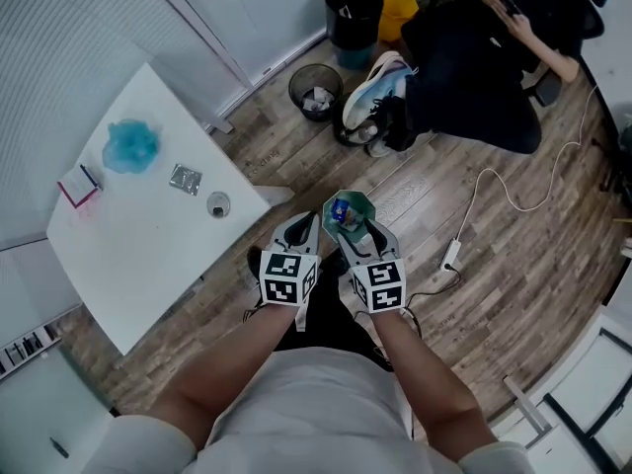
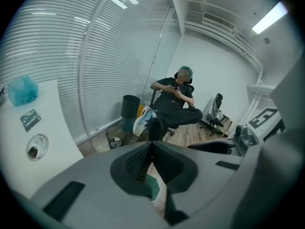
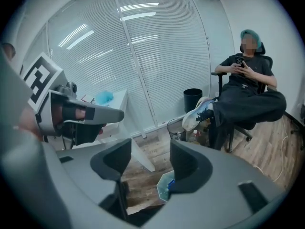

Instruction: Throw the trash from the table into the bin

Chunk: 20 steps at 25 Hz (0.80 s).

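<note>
Left hand-held gripper [image 1: 306, 227] and right hand-held gripper [image 1: 363, 237] sit side by side at frame centre in the head view, both pointing to 12 o'clock over the wood floor [image 1: 513, 265].

Left gripper view: the left hand-held gripper [image 2: 151, 144] has its jaws pressed together, with nothing seen at the tips. A bit of teal shows through the gap lower down.

Right gripper view: the right hand-held gripper [image 3: 150, 159] has its jaws spread, with nothing between them.

A small teal bin [image 1: 355, 197] sits just at 12 o'clock of the two grippers, between their tips, with a blue wrapper [image 1: 341, 211] inside it. In the right gripper view the same bin [image 3: 162, 187] shows low, below the right jaw. Can't tell if either gripper touches its rim.

The white counter [image 1: 148, 255] is at 9 o'clock of the grippers. On it:
- a blue crumpled bag [image 1: 130, 146] at its far end
- a silver wrapper [image 1: 185, 179] at 4 o'clock of the bag
- a round lid [image 1: 218, 204] just at 4 o'clock of the silver wrapper, near the counter edge
- a pink card [image 1: 77, 186] at 8 o'clock of the bag

A wire basket [image 1: 294, 79] with paper in it stands on the floor at 12 o'clock, well apart from the grippers. A black bin [image 1: 341, 28] stands beyond it. A seated person [image 1: 474, 57] is at 1 o'clock.
</note>
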Each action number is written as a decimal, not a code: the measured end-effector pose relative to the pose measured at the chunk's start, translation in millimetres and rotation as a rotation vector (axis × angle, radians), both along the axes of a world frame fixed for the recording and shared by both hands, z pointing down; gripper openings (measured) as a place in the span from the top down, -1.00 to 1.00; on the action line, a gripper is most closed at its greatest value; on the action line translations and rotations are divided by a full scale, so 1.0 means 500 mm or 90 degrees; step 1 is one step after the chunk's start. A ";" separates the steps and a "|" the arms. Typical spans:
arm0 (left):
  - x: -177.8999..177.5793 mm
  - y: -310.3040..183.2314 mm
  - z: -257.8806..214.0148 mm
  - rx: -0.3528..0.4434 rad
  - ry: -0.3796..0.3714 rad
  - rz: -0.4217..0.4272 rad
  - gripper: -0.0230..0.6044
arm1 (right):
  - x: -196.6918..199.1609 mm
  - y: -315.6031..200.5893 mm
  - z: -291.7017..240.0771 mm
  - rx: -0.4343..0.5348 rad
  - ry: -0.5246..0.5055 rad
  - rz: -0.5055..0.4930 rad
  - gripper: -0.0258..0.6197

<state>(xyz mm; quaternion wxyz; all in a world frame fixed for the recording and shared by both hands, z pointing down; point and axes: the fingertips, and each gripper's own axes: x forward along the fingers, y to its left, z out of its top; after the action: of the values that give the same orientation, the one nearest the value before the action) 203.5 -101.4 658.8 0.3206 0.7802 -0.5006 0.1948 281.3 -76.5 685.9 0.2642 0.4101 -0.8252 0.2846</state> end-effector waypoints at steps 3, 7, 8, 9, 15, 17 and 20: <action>-0.014 -0.009 -0.032 0.017 0.002 -0.007 0.91 | -0.020 -0.021 -0.045 0.038 0.002 0.006 0.31; -0.040 -0.022 -0.075 0.042 0.009 -0.016 0.91 | -0.060 -0.048 -0.106 0.079 -0.009 0.003 0.50; -0.045 -0.026 -0.088 0.049 0.010 -0.017 0.91 | -0.072 -0.054 -0.119 0.084 -0.015 -0.002 0.51; -0.049 -0.029 -0.102 0.056 0.011 -0.016 0.91 | -0.084 -0.058 -0.133 0.090 -0.019 -0.006 0.54; -0.092 -0.038 -0.188 0.098 0.015 -0.028 0.91 | -0.136 -0.084 -0.235 0.155 -0.022 -0.016 0.90; -0.112 -0.036 -0.211 0.107 0.018 -0.037 0.91 | -0.155 -0.088 -0.265 0.169 -0.028 -0.013 0.90; -0.134 -0.032 -0.249 0.125 0.020 -0.044 0.91 | -0.187 -0.087 -0.308 0.182 -0.039 -0.016 0.90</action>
<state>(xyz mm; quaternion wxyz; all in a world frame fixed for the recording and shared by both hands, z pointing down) 136.4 -117.3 534.3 0.2567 0.7930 -0.5390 0.1214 187.5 -120.2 531.9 0.1813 0.4245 -0.8700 0.1734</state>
